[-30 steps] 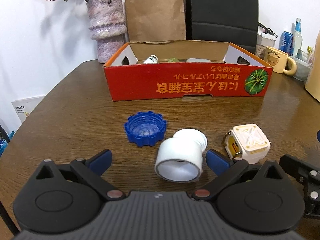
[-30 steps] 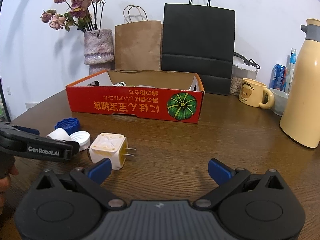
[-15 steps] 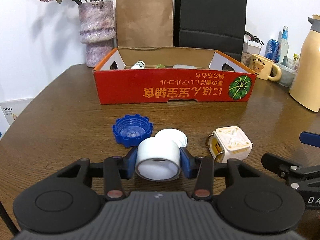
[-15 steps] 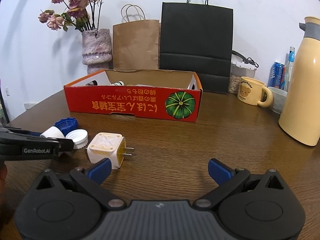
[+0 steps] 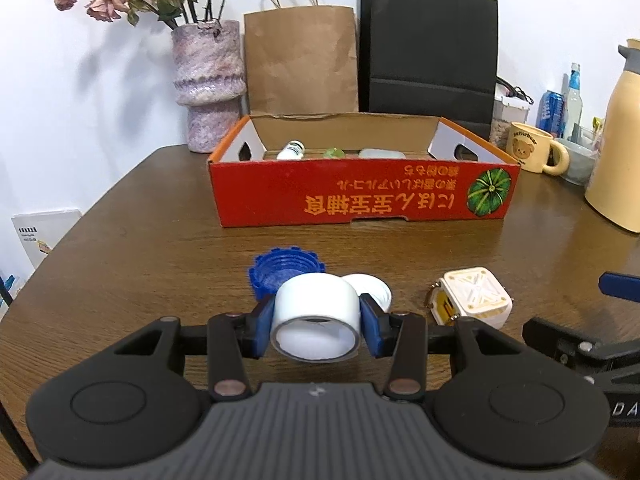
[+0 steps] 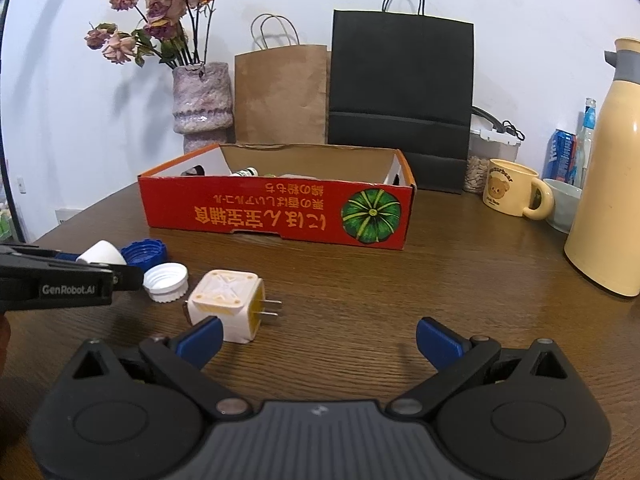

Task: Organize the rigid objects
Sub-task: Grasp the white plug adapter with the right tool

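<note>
Brown wooden table [image 5: 132,240] against a white wall; we list from left to right.

- Vase [image 5: 208,84] of dried roses, far left rear. Paper bags behind it.
- Red box [image 5: 360,196], centre rear, open-topped; a small bottle and other items already lie inside.
- Blue cap [image 5: 280,268], on the table before the box.
- White tube [image 5: 316,312], pinched at its sides between the blue pads of our left gripper [image 5: 316,322], low over the table. Risk: the wall is smooth and round, so we judge it could slip or pivot out during the carry to the box.
- White cap [image 5: 372,288], just behind the tube; a careless lift could knock it.
- Plug [image 6: 226,304], prongs pointing right, just beside one finger of our right gripper [image 6: 320,340], which stands wide apart and empty.
- Mug [image 6: 512,192] and flask [image 6: 608,184], right rear.
</note>
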Demonstrator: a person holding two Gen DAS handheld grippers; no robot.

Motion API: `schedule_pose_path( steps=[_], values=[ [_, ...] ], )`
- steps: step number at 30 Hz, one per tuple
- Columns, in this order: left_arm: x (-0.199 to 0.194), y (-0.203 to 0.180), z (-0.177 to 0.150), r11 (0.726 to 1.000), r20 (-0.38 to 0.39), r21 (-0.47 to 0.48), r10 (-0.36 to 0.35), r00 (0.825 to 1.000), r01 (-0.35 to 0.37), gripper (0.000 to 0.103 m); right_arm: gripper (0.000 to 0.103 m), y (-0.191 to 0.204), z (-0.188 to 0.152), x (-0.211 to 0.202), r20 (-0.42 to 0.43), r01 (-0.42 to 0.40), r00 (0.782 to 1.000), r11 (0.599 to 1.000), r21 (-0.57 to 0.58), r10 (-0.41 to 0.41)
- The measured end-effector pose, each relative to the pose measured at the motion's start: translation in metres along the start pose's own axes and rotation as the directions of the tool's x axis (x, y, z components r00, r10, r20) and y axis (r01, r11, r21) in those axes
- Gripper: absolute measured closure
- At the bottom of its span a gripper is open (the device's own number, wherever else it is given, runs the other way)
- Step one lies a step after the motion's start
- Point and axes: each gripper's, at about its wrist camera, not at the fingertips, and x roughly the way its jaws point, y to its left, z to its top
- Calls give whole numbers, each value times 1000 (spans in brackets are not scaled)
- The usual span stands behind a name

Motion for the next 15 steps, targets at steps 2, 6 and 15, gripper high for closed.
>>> schedule_pose_path(
  steps=[2, 6, 15],
  values=[
    [-1, 3, 1, 1000, 8, -6, 7, 1000, -7, 58, 0, 5, 1, 1, -3, -11, 1000, 1000, -10, 11],
    [-3, 10, 3, 1000, 17, -18, 20, 1000, -20, 58, 0, 20, 4, 6, -9, -33, 999, 999, -38, 33],
    [-3, 24, 5, 998, 28, -33, 51, 998, -50, 58, 0, 44, 17, 32, -55, -48, 997, 998, -41, 46]
  ],
)
